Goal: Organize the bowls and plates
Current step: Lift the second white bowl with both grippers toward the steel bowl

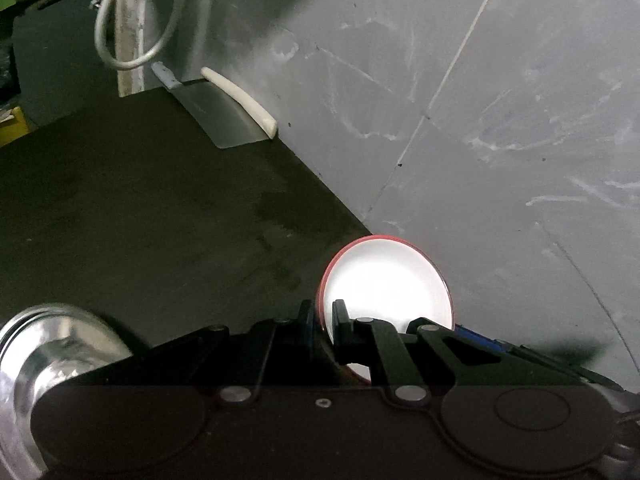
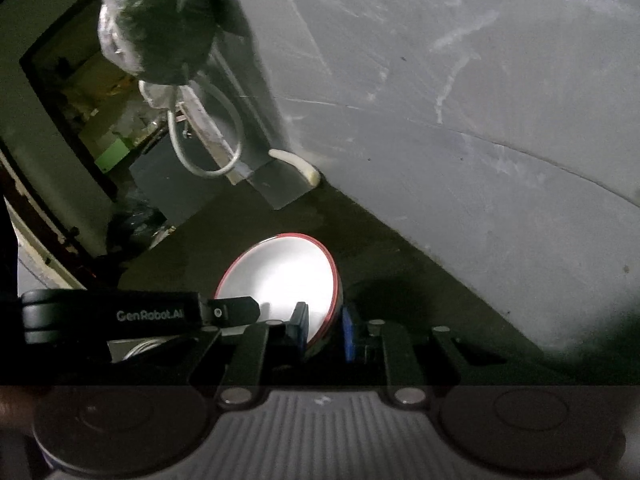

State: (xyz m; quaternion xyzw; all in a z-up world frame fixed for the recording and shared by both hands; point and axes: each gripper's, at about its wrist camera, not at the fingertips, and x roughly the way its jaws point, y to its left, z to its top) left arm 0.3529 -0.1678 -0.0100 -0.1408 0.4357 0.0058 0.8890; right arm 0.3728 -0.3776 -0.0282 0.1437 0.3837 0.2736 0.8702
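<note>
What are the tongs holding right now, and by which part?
Both tongs hold the red-rimmed white bowl by its rim: the right tongs clamp its near right edge, and the left tongs clamp its near left edge.

- White plate with red rim (image 1: 384, 280) (image 2: 286, 276): tilted on edge, lower centre of both frames, its lower rim pinched from either side; over the dark tabletop (image 1: 140, 200)
- Shiny steel bowl (image 1: 52, 344): lower left of the left wrist frame; partly hidden

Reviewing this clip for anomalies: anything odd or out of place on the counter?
Yes. A cleaver lies at the counter's back edge against the wall, an odd neighbour for dishes. Both grippers, left and right, clamp the same red-rimmed plate, held tilted off the counter. Dark wet-looking patches mark the surface.
</note>
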